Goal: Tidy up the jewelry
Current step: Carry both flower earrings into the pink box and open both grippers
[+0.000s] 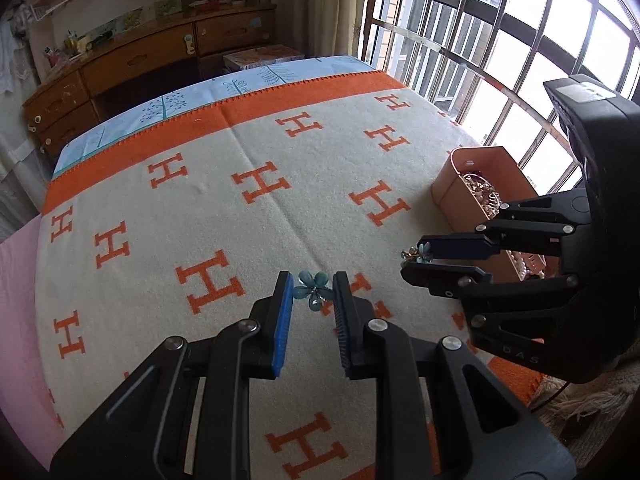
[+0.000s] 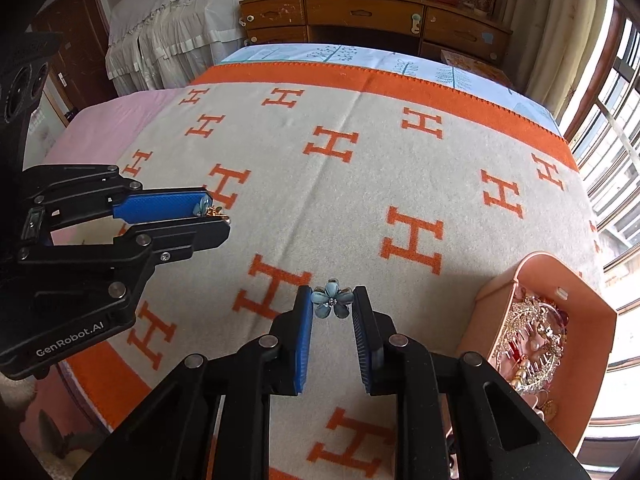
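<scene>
Each gripper holds a blue flower earring above the blanket. My left gripper [image 1: 312, 294] is shut on one blue flower earring [image 1: 313, 293], pinched between its fingertips; it also shows in the right wrist view [image 2: 210, 210], with the flower and a gold clasp [image 2: 218, 213] at the tips. My right gripper [image 2: 332, 300] is shut on the other blue flower earring [image 2: 333, 301]; in the left wrist view it [image 1: 414, 256] reaches in from the right with that earring [image 1: 420, 253] at its tips. A peach jewelry box [image 2: 520, 280] full of jewelry sits to the right.
The bed is covered by a beige blanket with orange H marks [image 1: 260, 184]. The peach box also shows in the left wrist view [image 1: 448, 188] near the window side. A wooden dresser [image 2: 360, 16] stands beyond the bed. A barred window [image 1: 500, 40] is at the right.
</scene>
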